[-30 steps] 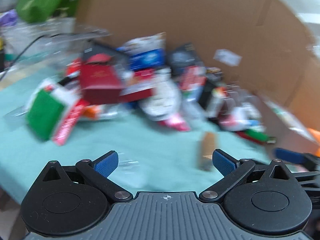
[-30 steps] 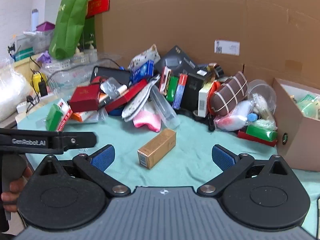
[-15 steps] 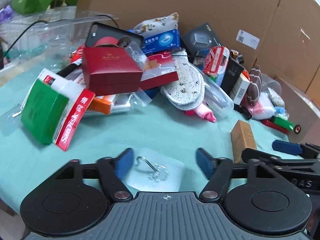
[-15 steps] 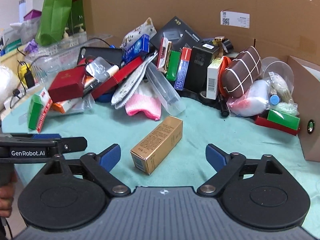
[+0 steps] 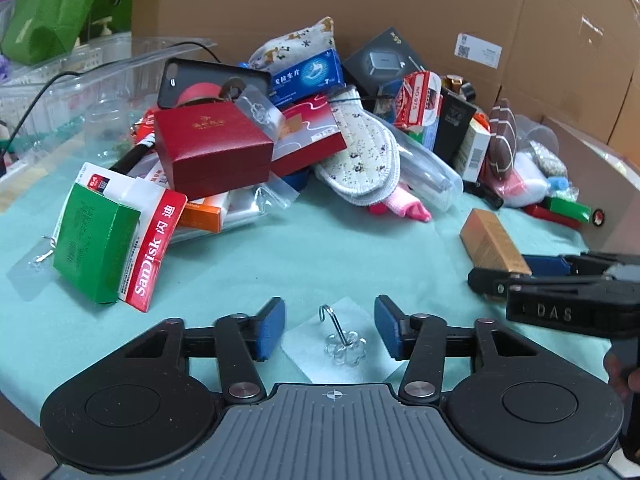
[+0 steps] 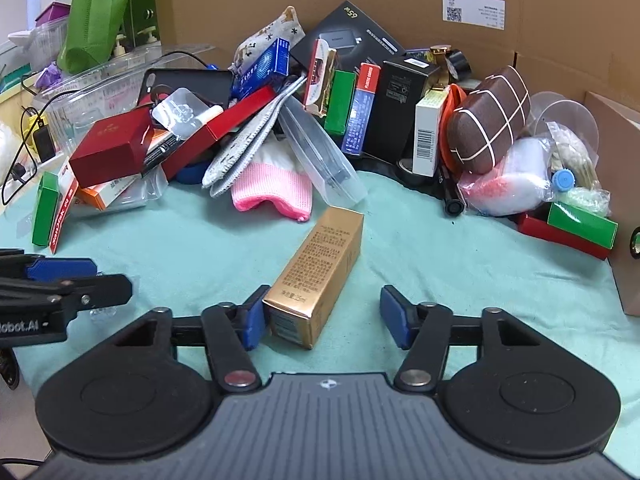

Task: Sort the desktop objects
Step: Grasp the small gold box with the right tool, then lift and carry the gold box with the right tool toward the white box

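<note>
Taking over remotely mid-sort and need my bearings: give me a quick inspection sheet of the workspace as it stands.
Surface: teal cloth, bare in the middle.
Job's things: gold box lying flat between the right tool's fingers; clear hook sachet flat between the left tool's fingers.
Clutter: heaped at the back: red gift box, green box with a SanDisk pack, insoles, pink cloth, brown pouch.
Grippers: left tool closing, pads clear of the sachet; right tool closing, left pad at the box, right pad clear.
Cables: black cable over the clear bins at left.
Surroundings: cardboard wall behind; open carton at right.
</note>
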`<act>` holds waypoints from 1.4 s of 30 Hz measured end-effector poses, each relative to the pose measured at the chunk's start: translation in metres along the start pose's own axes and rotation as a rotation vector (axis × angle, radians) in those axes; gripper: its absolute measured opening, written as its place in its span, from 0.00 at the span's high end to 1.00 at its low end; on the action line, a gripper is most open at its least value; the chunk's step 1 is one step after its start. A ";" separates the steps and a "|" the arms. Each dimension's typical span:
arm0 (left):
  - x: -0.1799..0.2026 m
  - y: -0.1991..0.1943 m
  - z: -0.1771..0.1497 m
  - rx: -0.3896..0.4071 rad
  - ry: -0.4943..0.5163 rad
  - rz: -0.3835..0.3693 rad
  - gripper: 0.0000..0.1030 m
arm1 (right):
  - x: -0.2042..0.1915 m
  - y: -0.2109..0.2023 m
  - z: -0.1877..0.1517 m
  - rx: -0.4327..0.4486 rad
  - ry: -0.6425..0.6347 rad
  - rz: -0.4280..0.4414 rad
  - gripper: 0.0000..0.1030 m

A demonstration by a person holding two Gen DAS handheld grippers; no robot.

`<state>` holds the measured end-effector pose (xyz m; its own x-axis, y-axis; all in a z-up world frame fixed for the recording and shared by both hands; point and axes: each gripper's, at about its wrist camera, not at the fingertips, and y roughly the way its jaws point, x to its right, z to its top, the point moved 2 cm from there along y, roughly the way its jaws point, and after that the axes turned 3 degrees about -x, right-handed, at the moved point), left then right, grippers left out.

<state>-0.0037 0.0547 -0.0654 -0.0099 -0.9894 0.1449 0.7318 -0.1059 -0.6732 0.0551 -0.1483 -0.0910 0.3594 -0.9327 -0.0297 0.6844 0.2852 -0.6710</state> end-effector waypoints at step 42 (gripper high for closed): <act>0.034 -0.002 0.006 0.029 0.175 -0.065 1.00 | 0.013 -0.012 -0.007 0.021 0.012 -0.029 0.74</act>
<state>-0.0012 0.0221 -0.0551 -0.1743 -0.9830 0.0574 0.7453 -0.1698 -0.6447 0.0478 -0.1656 -0.0887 0.3321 -0.9430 -0.0196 0.7074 0.2628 -0.6562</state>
